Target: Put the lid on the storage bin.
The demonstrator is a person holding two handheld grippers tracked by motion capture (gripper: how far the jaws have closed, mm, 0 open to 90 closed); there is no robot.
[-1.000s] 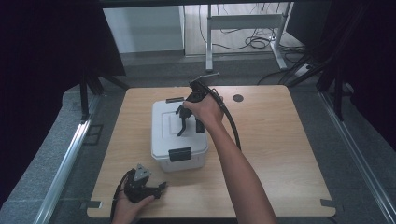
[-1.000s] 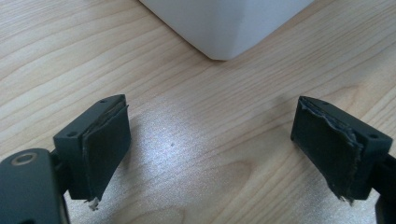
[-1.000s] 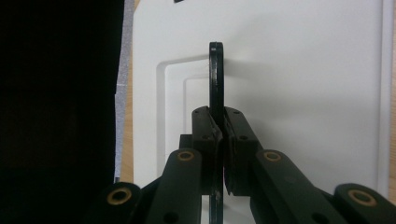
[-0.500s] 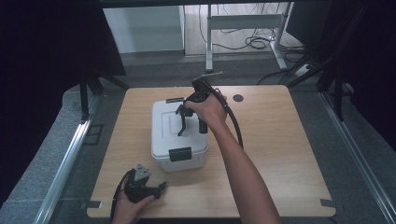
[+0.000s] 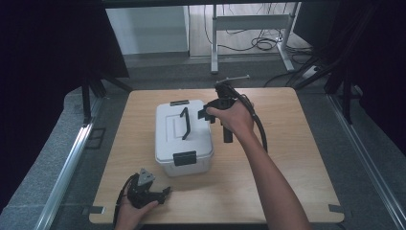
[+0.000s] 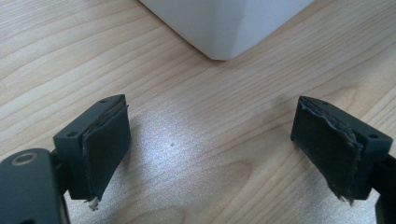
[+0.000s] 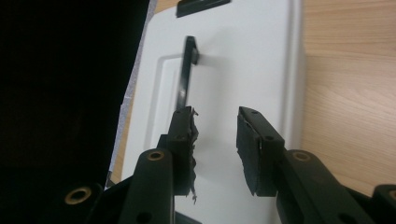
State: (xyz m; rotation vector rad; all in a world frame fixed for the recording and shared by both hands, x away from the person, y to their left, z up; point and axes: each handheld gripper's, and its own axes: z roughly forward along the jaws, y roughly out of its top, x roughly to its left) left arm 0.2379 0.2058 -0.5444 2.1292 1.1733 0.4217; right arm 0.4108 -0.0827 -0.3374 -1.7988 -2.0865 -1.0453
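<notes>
Near the front edge of the table [image 5: 297,191], left gripper [image 5: 152,195] resting low in the hand, jaws spread wide over bare wood, nothing between them; a white corner of the box [image 6: 224,28] just ahead. Further on, box [image 5: 183,136] standing in the middle of the table, lid on, black front latch [image 5: 185,158] closed, black handle [image 5: 185,123] raised on top. Beyond, right gripper [image 5: 207,114] held over the lid's right side, jaws parted a little, gripping nothing, handle [image 7: 186,79] just past the left jaw.
</notes>
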